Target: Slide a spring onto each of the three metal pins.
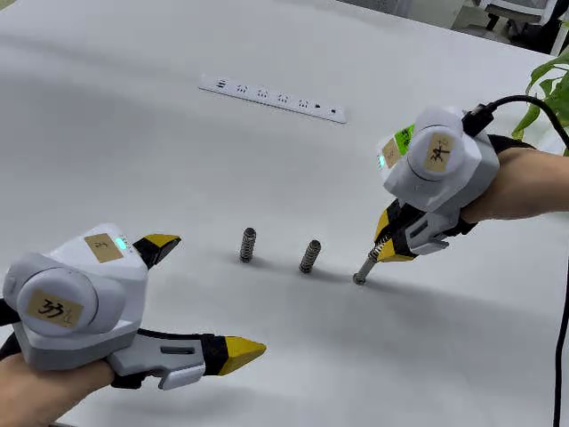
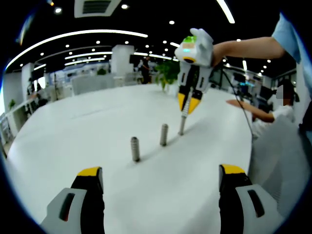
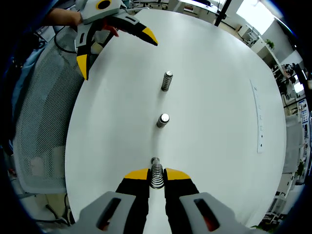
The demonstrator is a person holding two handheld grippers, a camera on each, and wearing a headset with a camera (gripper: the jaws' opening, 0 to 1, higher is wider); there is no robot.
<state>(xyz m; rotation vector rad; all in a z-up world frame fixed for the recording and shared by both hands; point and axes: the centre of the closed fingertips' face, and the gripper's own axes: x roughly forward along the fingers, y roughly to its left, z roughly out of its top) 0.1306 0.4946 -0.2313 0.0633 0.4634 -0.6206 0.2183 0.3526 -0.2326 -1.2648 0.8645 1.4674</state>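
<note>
The right gripper (image 3: 156,181) has its yellow-tipped fingers (image 3: 138,176) clenched on a spring (image 3: 156,174). The spring is held tilted just above the white desk (image 1: 160,133). Its lower end meets the nearest pin (image 1: 360,277), which stands at the right end of a row of 3. How far the coil has gone over that pin I cannot tell.

The middle pin (image 1: 309,256) and the left pin (image 1: 248,245) each stand on the desk with a spring wound round the shaft. They are near one another and apart from both grippers.

The left gripper (image 1: 201,296) hovers low at the near-left of the desk, well apart from the row. Its fingers (image 2: 90,173) are spread wide and grasp nothing.

Each gripper carries tan stickers with dark handwritten marks. The one on the left gripper's round cap looks like "33" plus another stroke, though I cannot read it with certainty. The mark on the right gripper's cap is a single scrawled character I cannot make out. A green sticker sits beside the right gripper's lit indicator.

A white power strip (image 1: 271,98) lies farther back on the desk, with no legible print. A black cable (image 1: 533,102) runs from the right gripper past a green plant (image 1: 551,84).
</note>
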